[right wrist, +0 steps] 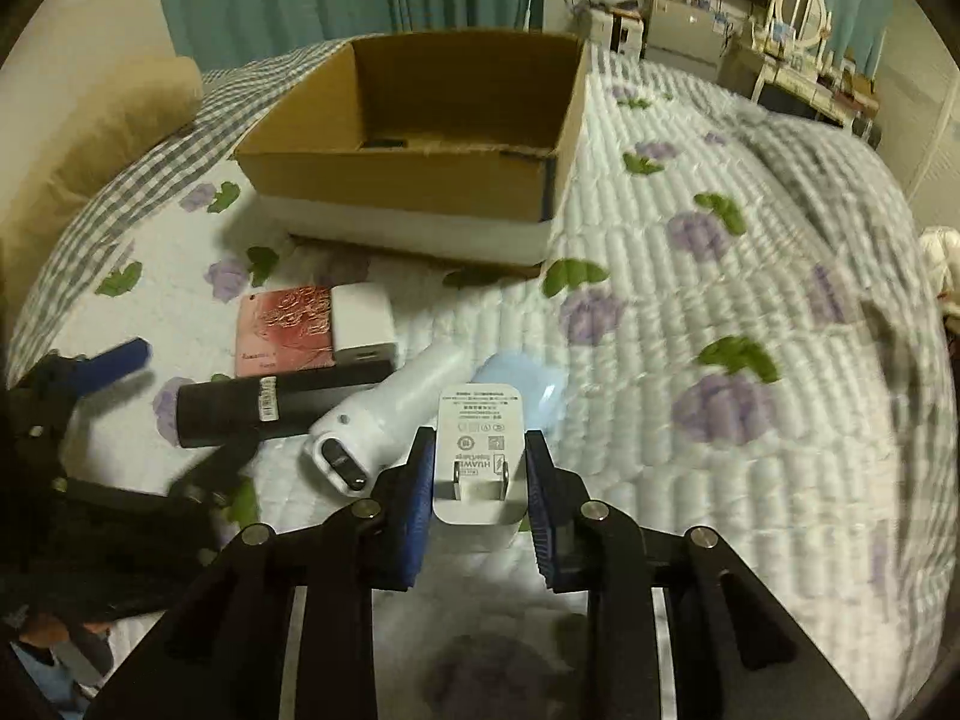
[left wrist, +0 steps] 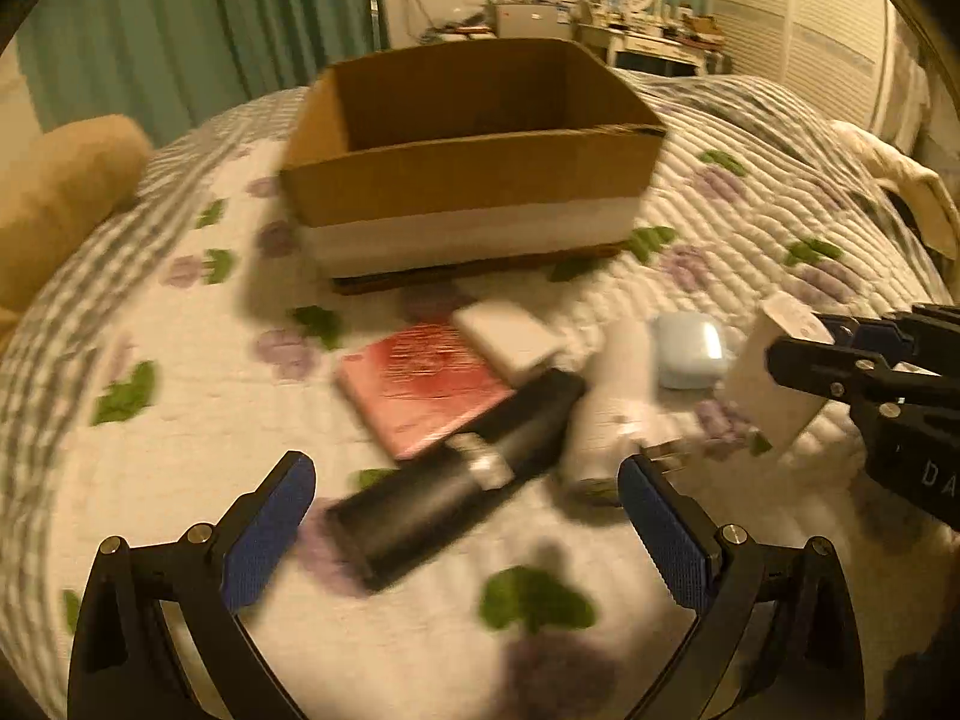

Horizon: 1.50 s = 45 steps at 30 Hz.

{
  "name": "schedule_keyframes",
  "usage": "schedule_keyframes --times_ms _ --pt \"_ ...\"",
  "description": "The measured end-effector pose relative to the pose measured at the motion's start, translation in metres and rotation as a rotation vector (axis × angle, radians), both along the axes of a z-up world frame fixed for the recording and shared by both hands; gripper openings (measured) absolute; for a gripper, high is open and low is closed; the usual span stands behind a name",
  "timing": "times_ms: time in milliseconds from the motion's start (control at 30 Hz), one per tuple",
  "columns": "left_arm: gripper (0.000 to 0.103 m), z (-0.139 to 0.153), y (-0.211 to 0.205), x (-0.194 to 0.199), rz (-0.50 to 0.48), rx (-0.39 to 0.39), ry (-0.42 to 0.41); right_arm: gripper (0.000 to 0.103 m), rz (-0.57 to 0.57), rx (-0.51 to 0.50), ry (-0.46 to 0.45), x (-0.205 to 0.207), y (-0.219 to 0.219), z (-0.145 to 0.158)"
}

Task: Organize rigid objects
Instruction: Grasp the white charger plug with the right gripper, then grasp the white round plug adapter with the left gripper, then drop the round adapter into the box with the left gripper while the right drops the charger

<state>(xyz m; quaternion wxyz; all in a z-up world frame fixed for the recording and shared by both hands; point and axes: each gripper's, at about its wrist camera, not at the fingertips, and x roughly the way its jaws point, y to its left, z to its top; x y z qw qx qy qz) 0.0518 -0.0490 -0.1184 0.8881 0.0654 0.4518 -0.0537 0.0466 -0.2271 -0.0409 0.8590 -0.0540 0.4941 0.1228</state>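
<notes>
A cardboard box [left wrist: 468, 180] [right wrist: 420, 180] stands open on the quilted bed. In front of it lie a red flat case [left wrist: 420, 384] [right wrist: 282, 330], a white block [left wrist: 510, 336] [right wrist: 363, 324], a black cylinder [left wrist: 456, 480] [right wrist: 264, 408], a white handheld device [left wrist: 612, 408] [right wrist: 384, 426] and a pale blue case [left wrist: 687, 354] [right wrist: 540, 390]. My right gripper [right wrist: 480, 462] is shut on a white Huawei charger [right wrist: 477, 456] [left wrist: 774, 384], lifted above the bed. My left gripper [left wrist: 465, 510] is open, straddling the black cylinder from above.
A tan pillow [left wrist: 60, 198] [right wrist: 102, 138] lies at the bed's left. A dresser with a mirror [right wrist: 798, 18] stands beyond the bed. White cloth [left wrist: 900, 180] lies at the right edge of the bed.
</notes>
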Motion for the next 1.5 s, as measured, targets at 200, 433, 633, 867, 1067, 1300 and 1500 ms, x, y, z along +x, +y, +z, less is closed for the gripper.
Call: schedule_keyframes --times_ms 200,433,633,867,1067,1300,1500 --pt "0.084 -0.014 -0.041 0.006 -0.104 -0.034 0.036 0.027 -0.007 0.061 -0.031 -0.007 -0.014 0.009" --pt "0.060 -0.039 -0.070 0.022 -0.142 -0.006 0.094 0.027 -0.027 0.096 -0.034 -0.009 -0.028 0.008" --pt "0.059 -0.016 -0.063 0.011 -0.121 -0.034 0.031 0.027 -0.026 0.115 -0.044 -0.011 -0.030 0.010" --pt "0.059 0.036 -0.035 0.011 -0.070 -0.082 -0.068 0.027 -0.005 0.116 -0.106 -0.013 -0.024 0.035" --pt "0.058 0.081 -0.010 0.025 -0.048 -0.124 -0.141 0.027 0.038 0.116 -0.196 0.002 -0.012 0.083" --pt "0.058 0.135 0.011 0.060 -0.029 -0.128 -0.245 0.027 0.091 0.124 -0.300 0.045 0.012 0.141" --pt "0.058 0.158 0.011 0.116 -0.032 -0.103 -0.286 0.027 0.093 0.125 -0.321 0.091 0.026 0.156"
